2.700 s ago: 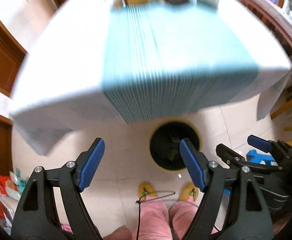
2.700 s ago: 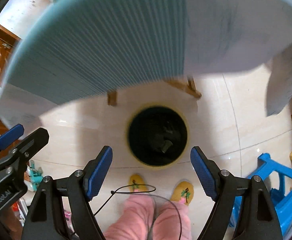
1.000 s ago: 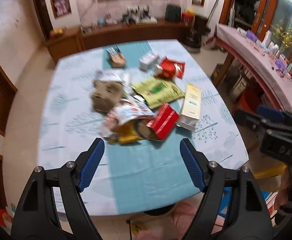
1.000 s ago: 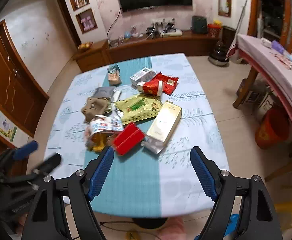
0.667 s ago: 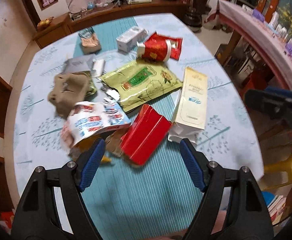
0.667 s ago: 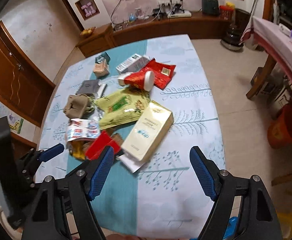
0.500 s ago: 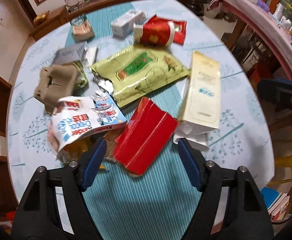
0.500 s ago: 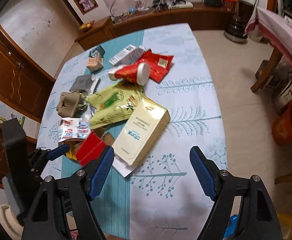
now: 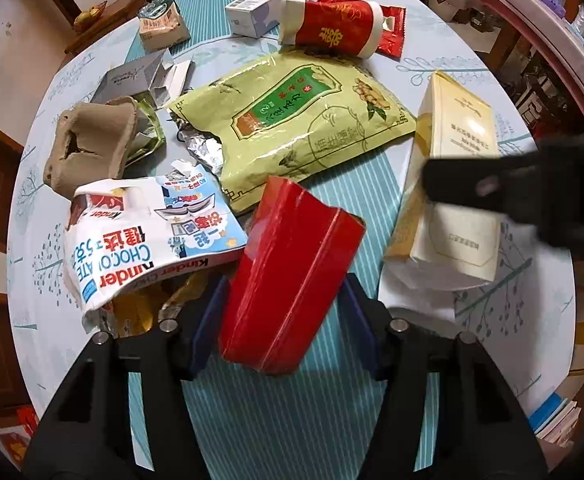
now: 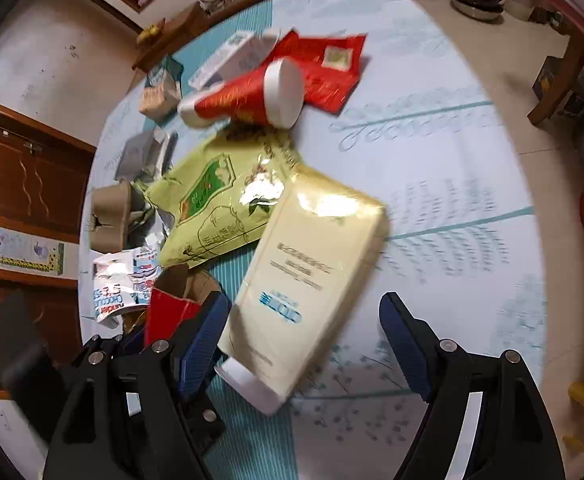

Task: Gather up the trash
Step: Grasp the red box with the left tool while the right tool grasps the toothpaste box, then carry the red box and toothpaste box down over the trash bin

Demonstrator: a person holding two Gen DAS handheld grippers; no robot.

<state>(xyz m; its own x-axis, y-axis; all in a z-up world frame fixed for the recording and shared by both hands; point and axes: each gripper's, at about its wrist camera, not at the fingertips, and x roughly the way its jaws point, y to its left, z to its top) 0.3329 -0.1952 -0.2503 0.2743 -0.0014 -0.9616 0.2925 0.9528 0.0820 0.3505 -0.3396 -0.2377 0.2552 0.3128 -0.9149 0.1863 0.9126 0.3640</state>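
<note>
A pile of trash lies on the table. A flat red box (image 9: 292, 268) lies nearest, between the fingers of my left gripper (image 9: 282, 316), whose jaws stand on either side of it, not visibly clamped. My right gripper (image 10: 303, 344) is open, its fingers straddling the near end of a cream box (image 10: 311, 264), also seen in the left wrist view (image 9: 451, 184). The red box edge (image 10: 168, 312) shows by the right gripper's left finger. Behind lie a green pouch (image 9: 303, 120), a Kinder wrapper (image 9: 144, 240), a red paper cup (image 9: 331, 28) and a cardboard cup carrier (image 9: 92, 144).
The table has a pale cloth with a teal striped runner (image 9: 292, 420). At the back lie a white carton (image 9: 264, 4), a red sachet (image 10: 323, 64), a grey box (image 9: 132, 76) and a small packet (image 9: 160, 28). A side table (image 9: 551, 32) stands right.
Both grippers have swung up from the floor bin to the table and moved in close. The left now straddles the red box and the right the cream box.
</note>
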